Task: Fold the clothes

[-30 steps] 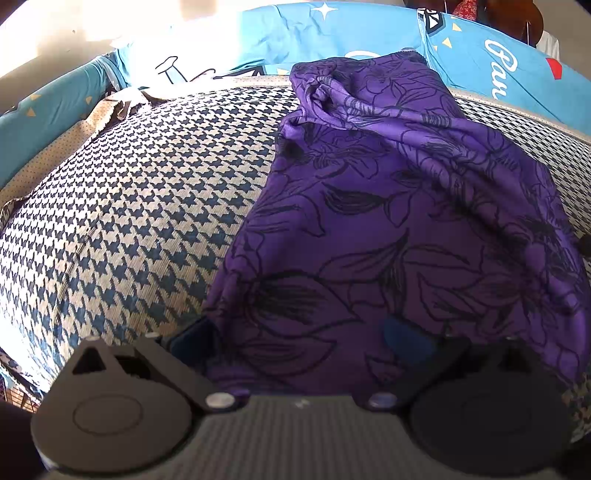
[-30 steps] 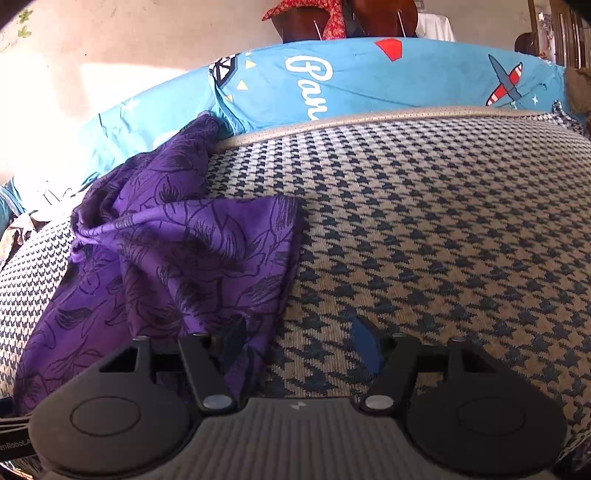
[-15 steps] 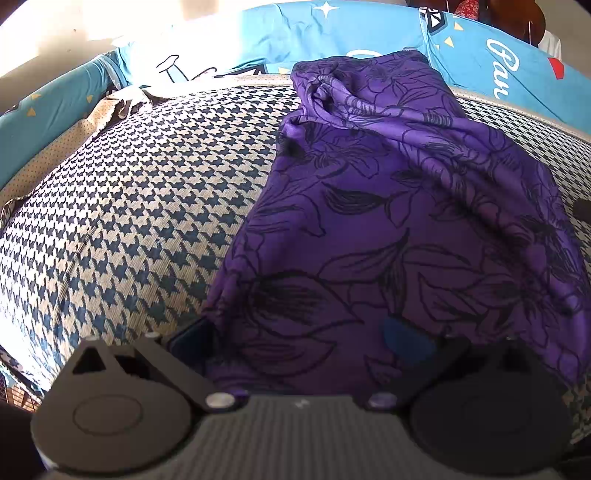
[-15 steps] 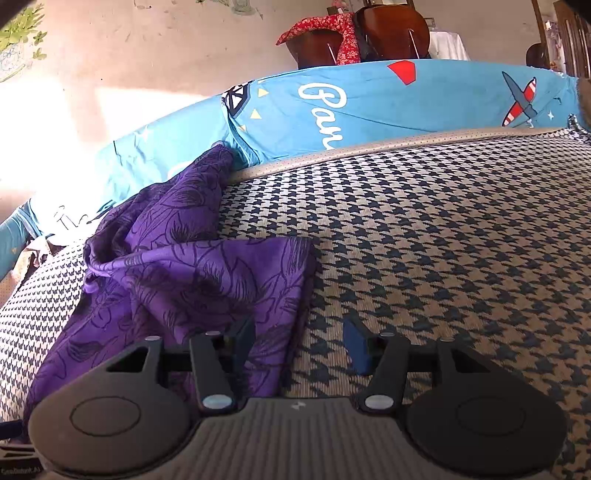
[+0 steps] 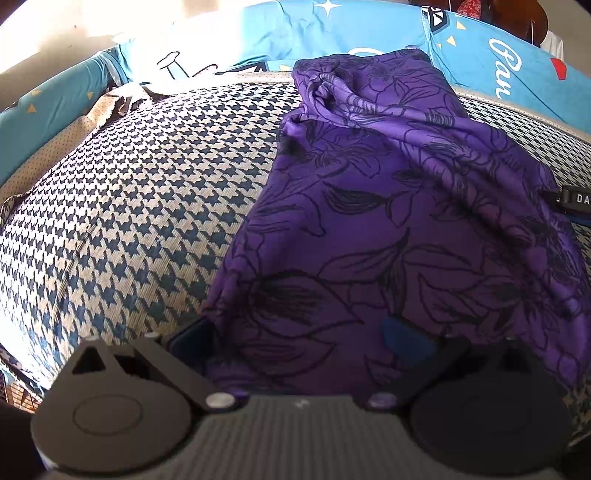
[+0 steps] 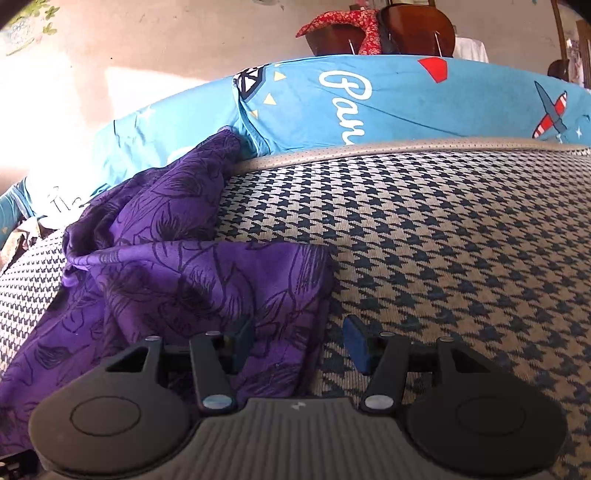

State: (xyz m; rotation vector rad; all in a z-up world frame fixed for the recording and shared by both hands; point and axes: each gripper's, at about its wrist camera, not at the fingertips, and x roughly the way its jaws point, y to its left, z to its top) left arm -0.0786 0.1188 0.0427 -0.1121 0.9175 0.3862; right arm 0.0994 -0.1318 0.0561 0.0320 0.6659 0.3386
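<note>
On houndstooth cover (image 6: 461, 236): purple cloth (image 5: 388, 229), crumpled, far end against blue bedding (image 6: 388, 107). Left gripper (image 5: 299, 343) open, cloth edge draped between pads. Right gripper (image 6: 299, 343) open astride cloth corner, not pinching. Nothing obstructing.

Background only: houndstooth cover, blue sheet, chairs, wall.

Navy-and-beige houndstooth cover (image 6: 461, 236) spread across the surface, edged at the far side by a beige dotted border (image 6: 406, 147). Behind it, bright blue printed sheet (image 6: 399, 107) with white script lettering, red-striped plane, stars, triangles. Same sheet (image 5: 351, 33) seen along the back from the left wrist view. Dark wooden chairs (image 6: 417, 29) beyond, red floral cloth (image 6: 354, 26) draped over one. Sunlit plaster wall (image 6: 155, 62) at left.
</note>
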